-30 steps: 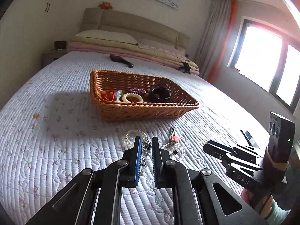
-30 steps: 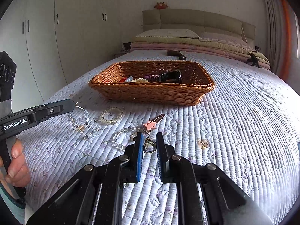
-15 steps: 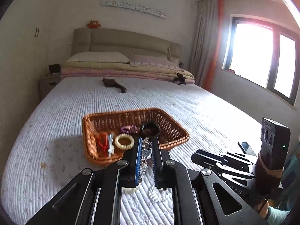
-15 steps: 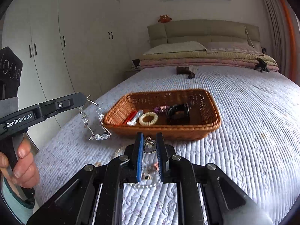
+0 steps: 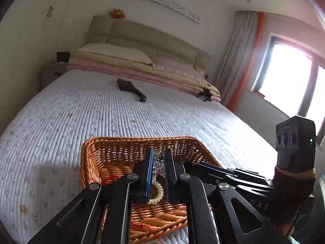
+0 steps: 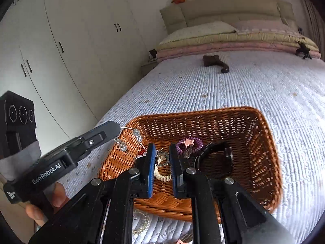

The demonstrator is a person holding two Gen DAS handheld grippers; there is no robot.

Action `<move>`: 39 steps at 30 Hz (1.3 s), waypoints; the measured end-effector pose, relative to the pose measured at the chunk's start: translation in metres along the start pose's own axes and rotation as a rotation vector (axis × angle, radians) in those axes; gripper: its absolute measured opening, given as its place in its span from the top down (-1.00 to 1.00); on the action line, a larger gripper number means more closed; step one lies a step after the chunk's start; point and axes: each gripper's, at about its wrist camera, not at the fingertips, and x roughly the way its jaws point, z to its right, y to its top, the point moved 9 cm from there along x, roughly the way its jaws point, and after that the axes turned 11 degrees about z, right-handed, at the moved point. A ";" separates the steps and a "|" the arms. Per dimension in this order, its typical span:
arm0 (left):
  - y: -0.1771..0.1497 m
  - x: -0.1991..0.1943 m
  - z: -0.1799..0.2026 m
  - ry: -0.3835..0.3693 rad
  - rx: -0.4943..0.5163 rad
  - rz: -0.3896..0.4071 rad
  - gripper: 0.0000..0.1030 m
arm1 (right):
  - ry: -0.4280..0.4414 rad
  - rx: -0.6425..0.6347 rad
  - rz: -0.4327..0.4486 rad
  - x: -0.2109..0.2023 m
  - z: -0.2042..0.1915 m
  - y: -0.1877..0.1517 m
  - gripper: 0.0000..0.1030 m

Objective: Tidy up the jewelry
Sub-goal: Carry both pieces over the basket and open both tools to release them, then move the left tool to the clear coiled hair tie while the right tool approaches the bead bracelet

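Right wrist view has the best angle here. The right gripper [image 6: 161, 160] is over the wicker basket [image 6: 264, 142], fingers clenched on a small dark metal pendant [image 6: 162, 158] with an open, roughly square frame. It sits upright between the blue pads, and whatever hangs below it is hidden by the fingers. Under it on the basket floor lies a cream beaded bracelet [image 6: 162, 175], and to the right a purple coil hair tie [image 6: 190, 143] with a pink star charm [image 6: 187, 142] on top, then a chunky black bangle [image 6: 215, 154] lying flat.

That view also shows the left gripper [image 6: 118, 129] from the side, at the basket's left rim. It's pinching a crystal bead strand [image 6: 130, 139] by a thin wire end, and the strand's long axis runs down from the tip, dangling just inside the rim.

The left wrist view shows the same strand [image 5: 157, 162] only as a sparkly clump squeezed between the left gripper's [image 5: 158, 158] fingers, so its length is hard to read there. What it adds: a red cord [image 5: 110, 179] in the basket's [image 5: 93, 148] left corner, and the right gripper's black body [image 5: 233, 179] crossing in from the right.

The basket is a woven orange-brown rectangle sitting on a quilted white bedspread [image 6: 223, 89] with ribbed stitching. A clear bead bracelet [image 6: 142, 223] lies on the quilt just outside the basket's near wall.
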 end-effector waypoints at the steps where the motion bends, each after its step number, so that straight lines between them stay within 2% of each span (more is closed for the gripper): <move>1: -0.007 0.007 -0.007 0.006 -0.010 -0.016 0.80 | 0.017 0.012 -0.026 0.011 0.001 -0.004 0.69; 5: -0.027 0.024 -0.024 0.026 -0.013 -0.063 0.80 | -0.012 -0.009 -0.074 0.041 0.006 -0.016 0.69; 10: -0.039 0.030 -0.031 0.024 -0.037 -0.104 0.80 | -0.059 -0.029 -0.103 0.057 0.014 -0.027 0.69; 15: -0.041 0.032 -0.033 0.022 -0.049 -0.115 0.79 | -0.047 0.005 -0.121 0.056 0.026 -0.035 0.68; 21: -0.038 0.026 -0.031 0.012 -0.053 -0.104 0.78 | -0.044 0.013 -0.087 0.044 0.027 -0.031 0.66; 22: -0.037 0.025 -0.031 0.010 -0.055 -0.102 0.72 | -0.046 0.010 -0.084 0.042 0.026 -0.031 0.66; 24: -0.035 0.019 -0.030 0.008 -0.064 -0.092 0.41 | -0.050 0.011 -0.080 0.038 0.026 -0.031 0.66; 25: -0.034 0.016 -0.029 0.006 -0.064 -0.081 0.19 | -0.056 0.009 -0.074 0.035 0.026 -0.030 0.65; 28: -0.027 0.001 -0.022 0.009 -0.040 -0.038 0.17 | -0.082 -0.014 -0.043 0.020 0.024 -0.027 0.64; 30: -0.021 -0.012 -0.015 0.011 -0.031 -0.010 0.17 | -0.089 -0.019 -0.005 0.001 0.020 -0.025 0.52; 32: -0.018 -0.026 -0.005 0.012 -0.009 0.019 0.16 | -0.098 -0.029 0.032 -0.021 0.017 -0.026 0.20; 36: -0.022 -0.062 0.019 0.017 0.050 0.050 0.13 | -0.121 -0.056 0.099 -0.067 0.009 -0.032 0.19; 39: -0.032 -0.087 0.032 0.010 0.066 0.035 0.12 | -0.109 -0.053 0.124 -0.099 0.003 -0.046 0.19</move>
